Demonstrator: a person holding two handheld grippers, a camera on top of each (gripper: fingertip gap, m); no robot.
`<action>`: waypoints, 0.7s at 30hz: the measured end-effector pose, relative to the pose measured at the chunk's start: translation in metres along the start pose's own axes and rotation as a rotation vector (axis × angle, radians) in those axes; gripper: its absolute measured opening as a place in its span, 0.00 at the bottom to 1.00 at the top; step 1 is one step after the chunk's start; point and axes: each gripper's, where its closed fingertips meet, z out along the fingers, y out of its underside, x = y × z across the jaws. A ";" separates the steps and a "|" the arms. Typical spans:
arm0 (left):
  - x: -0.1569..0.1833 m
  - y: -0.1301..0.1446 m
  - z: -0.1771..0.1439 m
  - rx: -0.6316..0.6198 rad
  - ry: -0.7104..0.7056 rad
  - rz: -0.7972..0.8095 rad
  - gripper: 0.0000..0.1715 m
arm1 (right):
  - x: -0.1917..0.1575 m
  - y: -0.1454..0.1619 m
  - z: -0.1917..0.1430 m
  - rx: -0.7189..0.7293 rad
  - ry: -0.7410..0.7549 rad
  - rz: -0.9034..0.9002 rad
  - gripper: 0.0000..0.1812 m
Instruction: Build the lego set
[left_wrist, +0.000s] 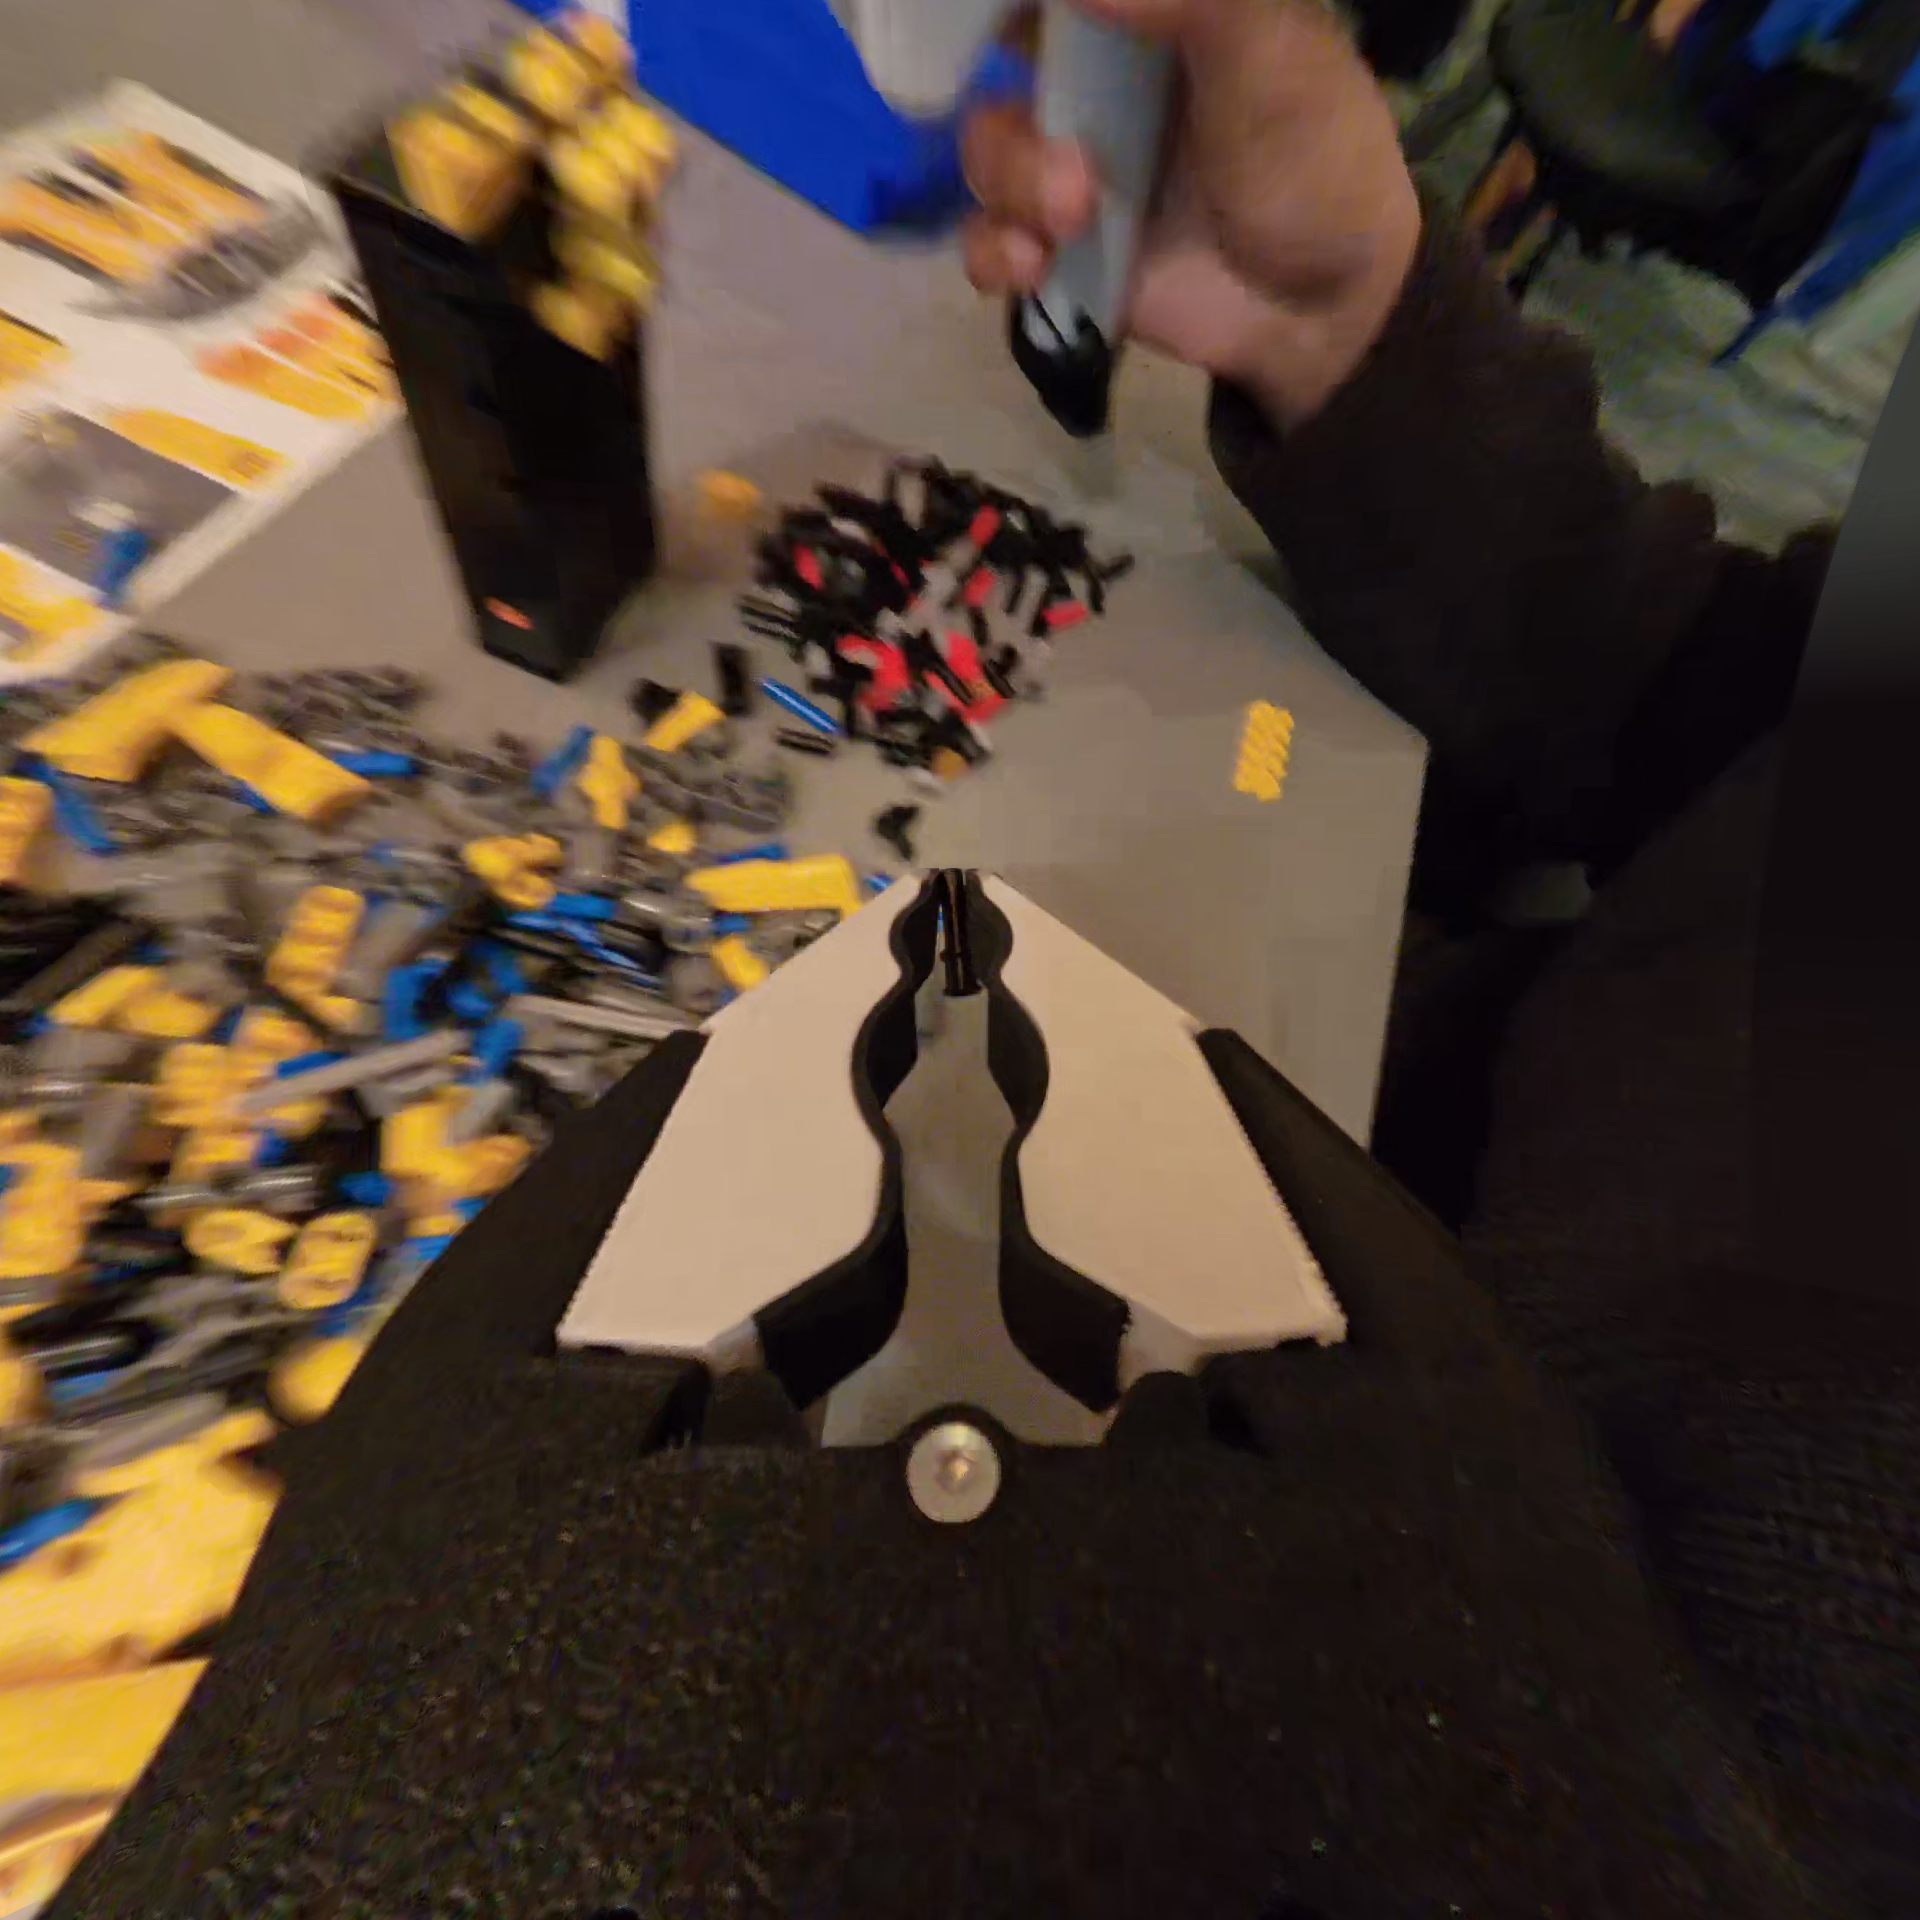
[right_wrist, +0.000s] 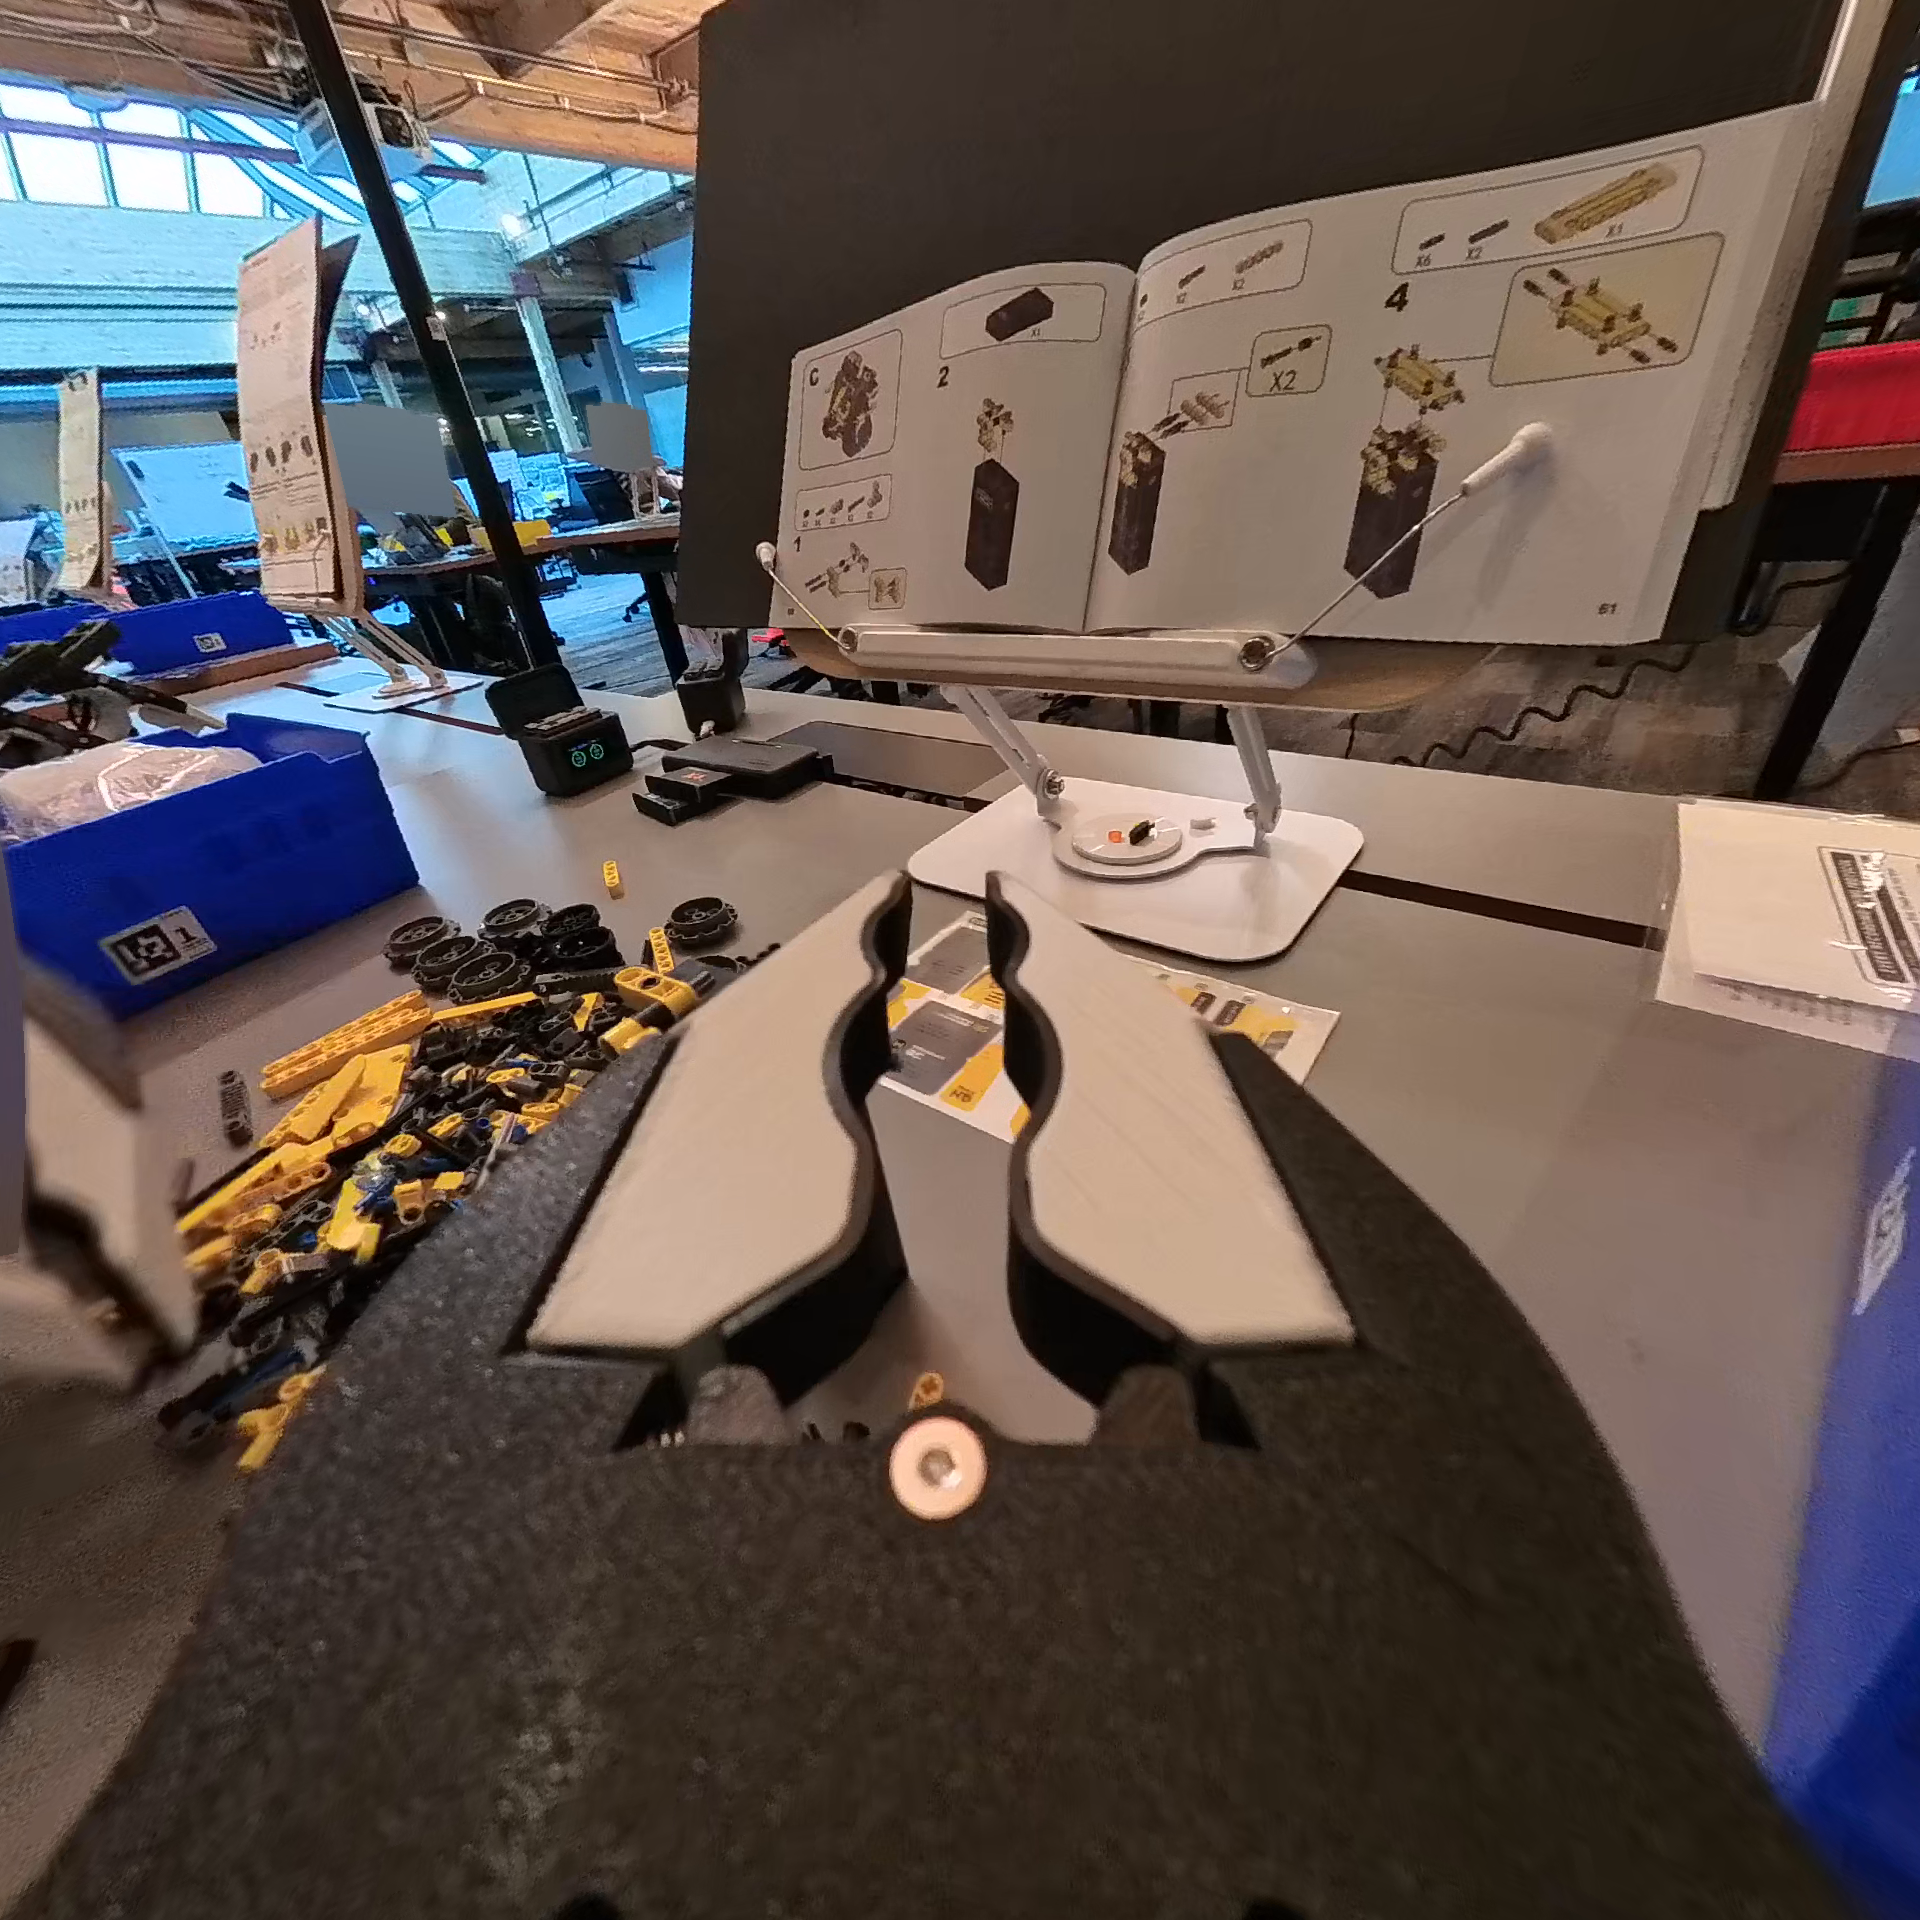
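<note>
1. Left hand-held gripper (left_wrist: 951, 885): tips pressed together, pinching a small black pin (left_wrist: 956, 961). Pin upright between the tips, up off the worktop (left_wrist: 1143, 914).
2. Right hand-held gripper (right_wrist: 945, 894): tips spread a little, with nothing between them. Hangs over a printed sheet (right_wrist: 940, 1039) lying flat on the worktop.
3. Nearest to the left tips: a big heap of yellow, blue and grey pieces (left_wrist: 312, 987), just beside them. Farther off, a small heap of black and red bits (left_wrist: 914, 613) and 1 lone yellow piece (left_wrist: 1262, 750).
4. Only in the left wrist view: a tall black block (left_wrist: 509, 468) standing up with yellow pieces on top, and a hand (left_wrist: 1247, 208) around a grey handle. All quite blurry there.
5. Only in the right wrist view: an open booklet (right_wrist: 1195, 416) on a white stand (right_wrist: 1143, 883), a blue bin (right_wrist: 208, 862), and black wheels (right_wrist: 520, 935) beside a yellow and black heap (right_wrist: 416, 1091).
</note>
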 end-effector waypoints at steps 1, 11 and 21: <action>0.013 0.009 0.008 -0.037 0.012 0.000 0.02 | -0.001 -0.001 0.000 0.004 -0.003 0.000 0.07; 0.038 0.044 0.046 -0.139 -0.050 -0.080 0.02 | -0.008 -0.004 -0.004 0.023 -0.013 -0.011 0.07; 0.035 0.042 0.038 -0.125 -0.063 -0.052 0.05 | -0.004 -0.003 -0.007 0.026 -0.011 0.005 0.07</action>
